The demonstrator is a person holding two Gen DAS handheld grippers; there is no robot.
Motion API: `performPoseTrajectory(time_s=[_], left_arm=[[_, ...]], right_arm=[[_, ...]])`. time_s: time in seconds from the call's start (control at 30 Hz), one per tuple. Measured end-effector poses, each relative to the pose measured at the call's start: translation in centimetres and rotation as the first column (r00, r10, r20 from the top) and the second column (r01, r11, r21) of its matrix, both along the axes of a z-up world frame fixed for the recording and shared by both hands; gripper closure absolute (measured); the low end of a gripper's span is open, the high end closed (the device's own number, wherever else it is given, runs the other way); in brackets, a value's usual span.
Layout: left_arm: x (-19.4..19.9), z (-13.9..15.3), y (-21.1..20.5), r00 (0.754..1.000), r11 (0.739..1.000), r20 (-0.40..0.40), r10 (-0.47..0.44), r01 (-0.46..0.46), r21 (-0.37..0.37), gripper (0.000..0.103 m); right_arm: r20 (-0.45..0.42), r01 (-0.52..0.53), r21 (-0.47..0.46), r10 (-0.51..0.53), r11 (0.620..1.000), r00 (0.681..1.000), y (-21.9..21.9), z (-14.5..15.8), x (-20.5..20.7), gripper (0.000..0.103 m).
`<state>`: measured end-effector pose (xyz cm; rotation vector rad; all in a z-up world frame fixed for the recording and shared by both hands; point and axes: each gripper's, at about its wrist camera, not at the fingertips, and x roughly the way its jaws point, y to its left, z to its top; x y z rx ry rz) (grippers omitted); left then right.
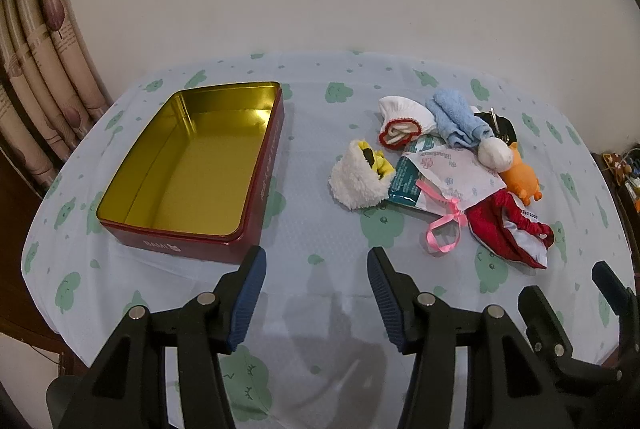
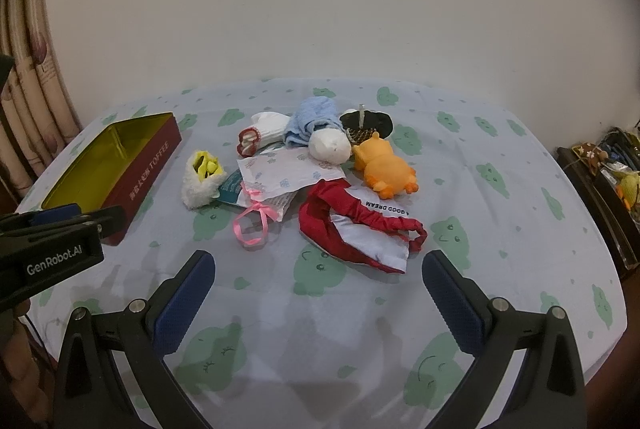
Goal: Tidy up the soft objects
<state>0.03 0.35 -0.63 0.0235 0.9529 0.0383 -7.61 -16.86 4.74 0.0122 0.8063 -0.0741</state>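
Observation:
An open red tin [image 1: 256, 185] with a gold inside stands at the left of the table; it also shows in the right wrist view [image 2: 148, 169]. A pile of soft things lies to its right: a white fluffy pouch [image 1: 358, 185], a white sock with red trim [image 1: 402, 121], a blue cloth [image 1: 456, 117], an orange plush toy [image 2: 386, 165], a red sleep mask [image 2: 352, 229] and a tissue pack with pink ribbon [image 2: 280, 177]. My left gripper [image 1: 316, 265] is open and empty, near the tin's front corner. My right gripper [image 2: 318, 269] is open and empty, just before the red mask.
The table [image 2: 500, 229] wears a pale cloth with green prints. A curtain [image 1: 44, 69] hangs at the left and a wall is behind. Cluttered shelves [image 2: 616, 173] stand at the far right. The left gripper's body [image 2: 52, 245] shows at the left of the right wrist view.

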Motion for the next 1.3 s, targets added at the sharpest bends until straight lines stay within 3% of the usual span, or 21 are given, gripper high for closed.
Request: performPoseTrajectory(time_s=[0.6,0.8,1.03,1.3], left_arm=[[0.3,0.2,0.3,1.000,1.000,-0.005,0.004,-0.004,-0.002,0.049],[1.0,-0.6,0.9,0.999,1.000,-0.039,0.015,-0.016,-0.016,0.049],[3.0,-0.8,0.7,0.997,0.999,-0.066,-0.026,0.024,-0.026,0.049],[5.2,-2.7,-0.5,0.986,0.994,-0.126,-0.107,0.102,-0.046,0.049]], right_arm=[[0.009,0.017,0.004,-0.017,1.000,1.000,-0.6,0.2,-0.1,0.000],[0.002,0.026,0.018,-0.026,0.999,1.000,-1.0,0.1,0.0,0.000],[0.008,0.025,0.023,-0.026,0.999,1.000,-1.3,0.0,-0.1,0.000],[-0.018,0.037,0.094,-0.035,0.995,0.999,-2.5,-1.0,0.1,0.000]])
